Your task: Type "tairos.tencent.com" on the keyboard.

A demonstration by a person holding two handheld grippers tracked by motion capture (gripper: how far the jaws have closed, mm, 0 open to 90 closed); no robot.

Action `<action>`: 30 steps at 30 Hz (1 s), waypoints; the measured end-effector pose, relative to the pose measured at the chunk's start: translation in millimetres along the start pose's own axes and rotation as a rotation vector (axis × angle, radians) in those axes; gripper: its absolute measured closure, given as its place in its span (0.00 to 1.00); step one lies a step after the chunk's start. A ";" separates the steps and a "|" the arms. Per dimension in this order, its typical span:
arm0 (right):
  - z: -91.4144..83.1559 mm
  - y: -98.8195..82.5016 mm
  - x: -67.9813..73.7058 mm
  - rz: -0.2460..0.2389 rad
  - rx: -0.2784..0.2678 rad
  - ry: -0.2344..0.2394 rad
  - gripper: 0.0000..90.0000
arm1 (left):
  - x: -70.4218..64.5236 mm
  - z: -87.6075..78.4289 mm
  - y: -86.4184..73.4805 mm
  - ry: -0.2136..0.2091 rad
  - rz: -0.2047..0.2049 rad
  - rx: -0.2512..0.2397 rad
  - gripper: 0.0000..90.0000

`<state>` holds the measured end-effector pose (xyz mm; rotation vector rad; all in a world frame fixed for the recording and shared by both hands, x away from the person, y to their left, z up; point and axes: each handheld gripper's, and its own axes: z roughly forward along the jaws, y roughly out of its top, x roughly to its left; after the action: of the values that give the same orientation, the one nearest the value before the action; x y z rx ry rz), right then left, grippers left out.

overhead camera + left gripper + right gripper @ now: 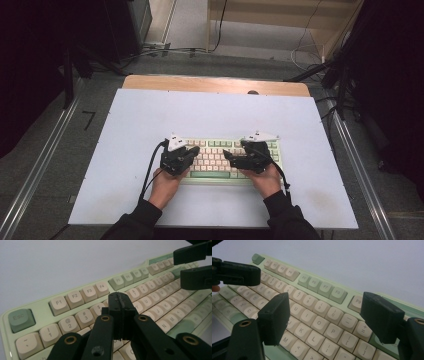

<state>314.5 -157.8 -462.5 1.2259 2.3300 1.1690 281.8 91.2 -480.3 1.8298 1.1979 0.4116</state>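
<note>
A pale green keyboard (215,159) with cream keys lies near the front of the white table top (150,115). My left gripper (194,149) hovers over its left half. In the left gripper view its jaws (120,301) are pressed together with nothing between them, above the number row of the keyboard (75,297). My right gripper (235,149) hovers over the right half. In the right gripper view it (328,315) stands wide open above the letter keys of the keyboard (324,290), empty. The left gripper (237,273) shows at the upper left there.
A wooden strip (215,84) edges the far side of the table. Metal rails (40,165) run along both sides on the grey floor. Cables (165,50) and dark stands (345,75) lie beyond the table. White surface lies open behind and beside the keyboard.
</note>
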 end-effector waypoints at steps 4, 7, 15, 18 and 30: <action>0.3 -0.1 0.1 0.000 0.001 0.001 0.24 | -1.2 5.4 -0.7 0.003 -0.004 0.027 1.00; 0.5 -0.1 0.5 0.000 0.004 -0.002 0.24 | -1.7 8.0 -1.4 0.003 0.001 0.041 1.00; 0.4 -0.1 0.4 -0.002 0.001 -0.003 0.24 | -1.5 12.2 -2.0 0.013 -0.007 0.056 1.00; 0.2 -0.1 0.5 -0.001 0.001 -0.005 0.25 | -1.7 13.8 -2.4 0.014 -0.012 0.065 1.00; 1.2 -0.4 0.7 -0.005 0.007 -0.005 0.24 | -2.9 16.4 -3.3 0.022 -0.012 0.085 1.00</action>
<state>314.5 -156.7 -463.5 1.2228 2.3347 1.1558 289.5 81.1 -491.6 1.8939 1.2582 0.3799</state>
